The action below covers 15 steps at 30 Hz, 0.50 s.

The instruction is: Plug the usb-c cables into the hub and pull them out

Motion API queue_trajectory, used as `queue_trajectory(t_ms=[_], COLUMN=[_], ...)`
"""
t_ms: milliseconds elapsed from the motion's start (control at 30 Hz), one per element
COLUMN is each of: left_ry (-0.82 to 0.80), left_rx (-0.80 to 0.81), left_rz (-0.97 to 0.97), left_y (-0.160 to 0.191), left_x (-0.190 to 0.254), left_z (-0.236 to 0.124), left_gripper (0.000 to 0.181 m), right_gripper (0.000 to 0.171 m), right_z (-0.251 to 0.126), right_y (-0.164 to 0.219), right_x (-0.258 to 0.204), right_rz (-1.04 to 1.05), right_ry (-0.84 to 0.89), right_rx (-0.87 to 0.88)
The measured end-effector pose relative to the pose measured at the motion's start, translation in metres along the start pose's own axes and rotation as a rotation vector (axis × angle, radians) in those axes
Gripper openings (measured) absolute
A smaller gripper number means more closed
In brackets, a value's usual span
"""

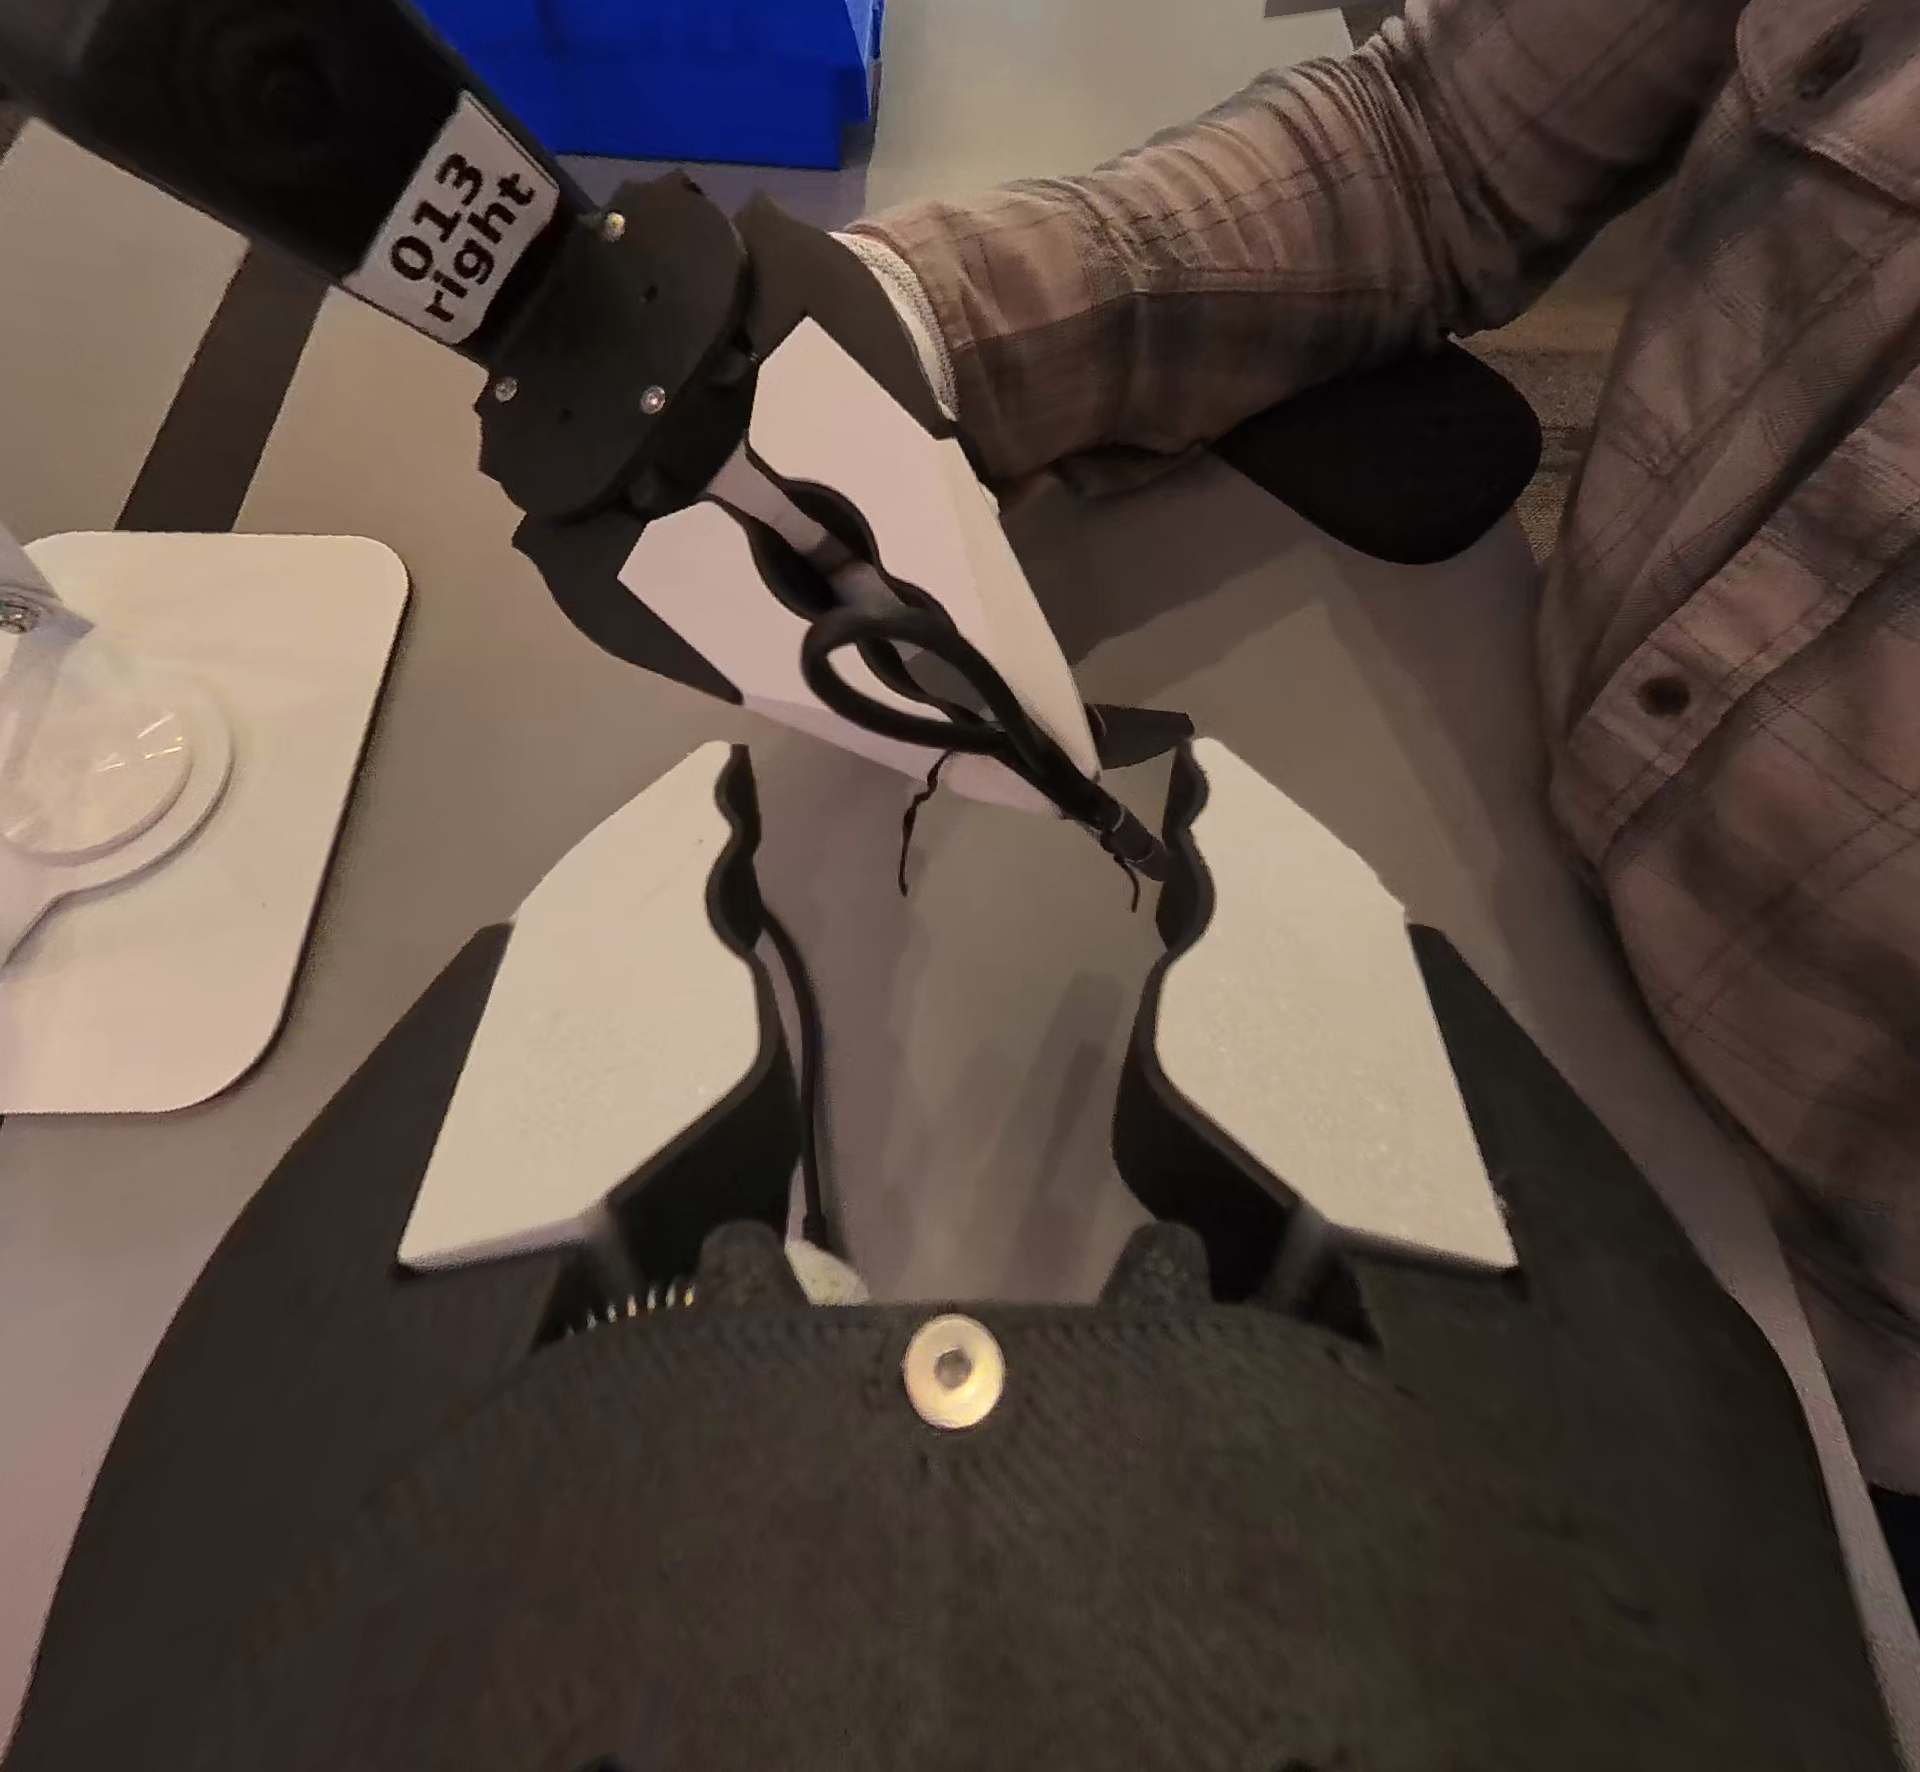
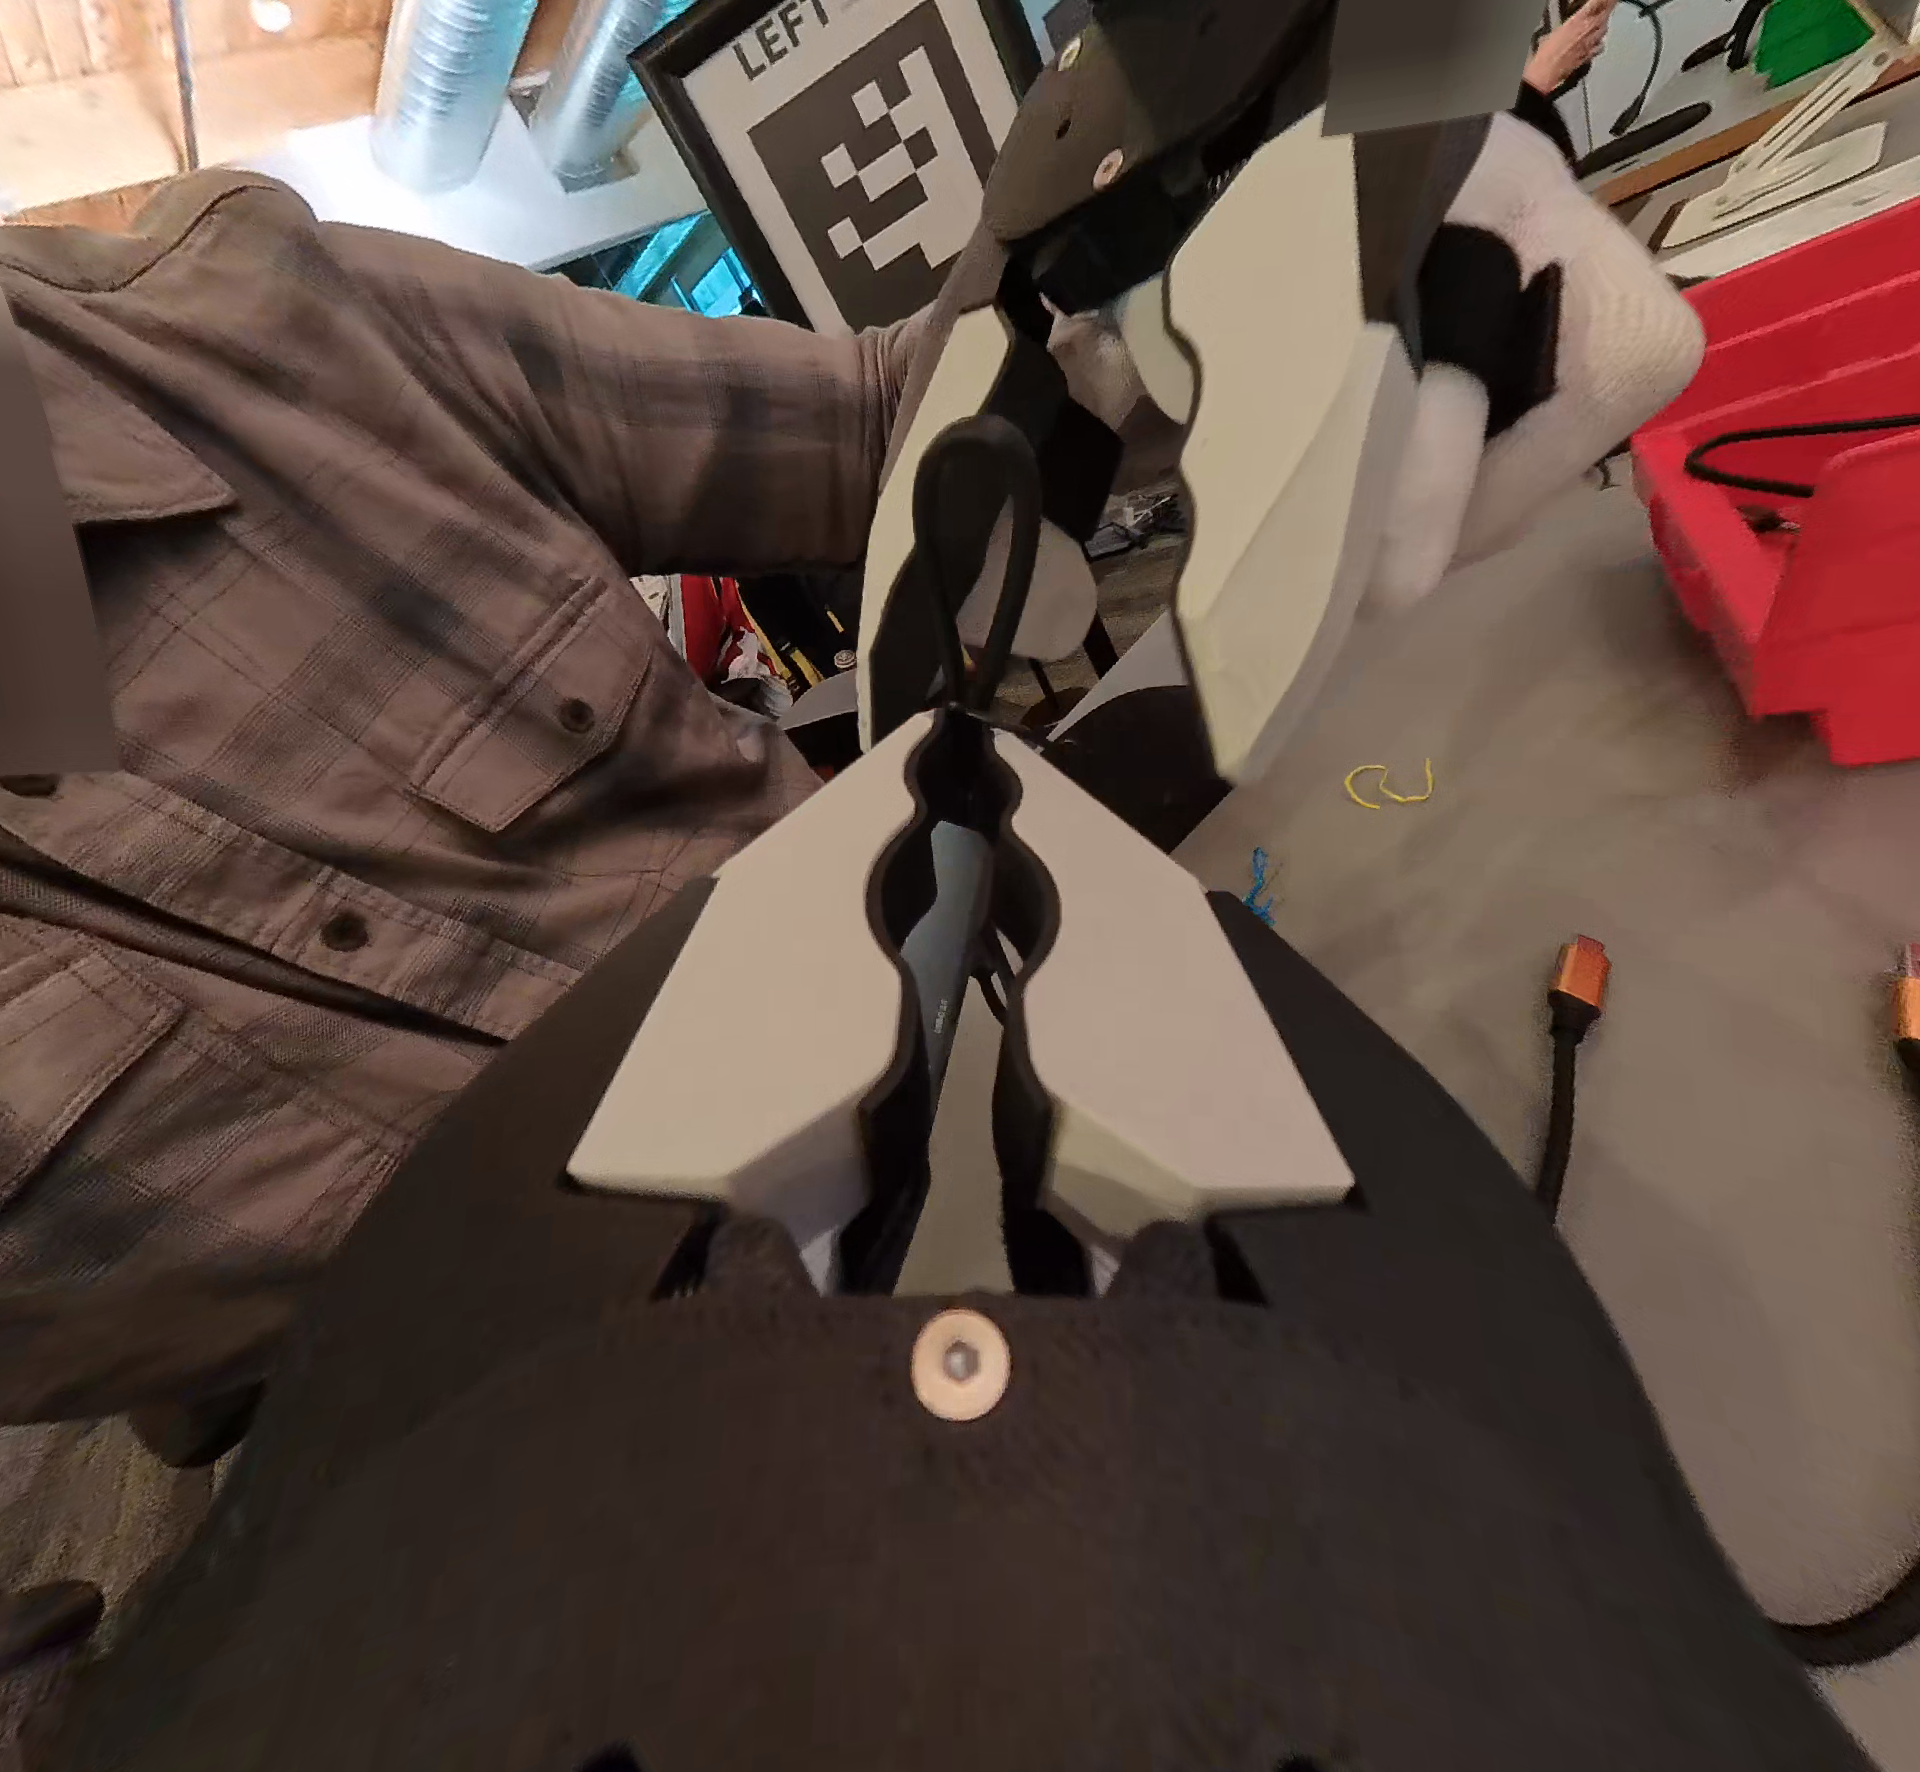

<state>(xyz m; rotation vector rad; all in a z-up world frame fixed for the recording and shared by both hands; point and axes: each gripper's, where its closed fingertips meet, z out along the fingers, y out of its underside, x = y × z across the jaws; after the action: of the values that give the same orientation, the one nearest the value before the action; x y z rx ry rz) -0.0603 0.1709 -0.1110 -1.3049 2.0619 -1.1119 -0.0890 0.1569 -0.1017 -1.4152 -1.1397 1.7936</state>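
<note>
My right gripper [image 2: 951, 730] is shut on a slim grey hub [image 2: 940, 943]. The hub's short black cable [image 2: 982, 559] loops out past the fingertips. In the left wrist view the right gripper [image 1: 1081, 756] reaches in from the upper left with the hub [image 1: 795, 522] and the looped cable [image 1: 868, 673]. The cable's plug end [image 1: 1130, 837] lies against the inner edge of my left gripper's right finger. My left gripper [image 1: 966, 787] is open and empty, its fingers either side of the right gripper's tip. It also shows open in the right wrist view [image 2: 1081, 662].
Two orange-ended black cables [image 2: 1579, 979] [image 2: 1907, 1005] lie on the grey table at the right. A red bin [image 2: 1818, 527] stands beyond them. A blue bin [image 1: 623, 8] is at the back and a white pad [image 1: 208, 891] at the left. A person's plaid sleeve [image 1: 1195, 299] is close by. Only a small space, under 4 cm, lies between the two pairs of fingers.
</note>
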Motion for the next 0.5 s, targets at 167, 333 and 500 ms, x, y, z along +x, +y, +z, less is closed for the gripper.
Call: queue_trajectory(t_ms=[167,333,500], left_ry=[0.022,0.063,0.088], left_rx=[-0.045,-0.034,-0.042], left_rz=[-0.013,-0.021,-0.016], left_y=[0.013,0.013,0.014], left_x=[0.007,0.013,0.017], left_z=[0.009,0.006,0.006], left_gripper=[0.060,0.041,0.033], right_gripper=[0.000,0.000,0.000], right_z=[0.000,-0.002,-0.002], right_y=[0.001,0.002,0.003], right_x=[-0.004,-0.004,-0.005], right_rz=[-0.014,-0.012,-0.013], right_ry=[-0.019,-0.017,-0.020], right_rx=[-0.010,-0.008,-0.015])
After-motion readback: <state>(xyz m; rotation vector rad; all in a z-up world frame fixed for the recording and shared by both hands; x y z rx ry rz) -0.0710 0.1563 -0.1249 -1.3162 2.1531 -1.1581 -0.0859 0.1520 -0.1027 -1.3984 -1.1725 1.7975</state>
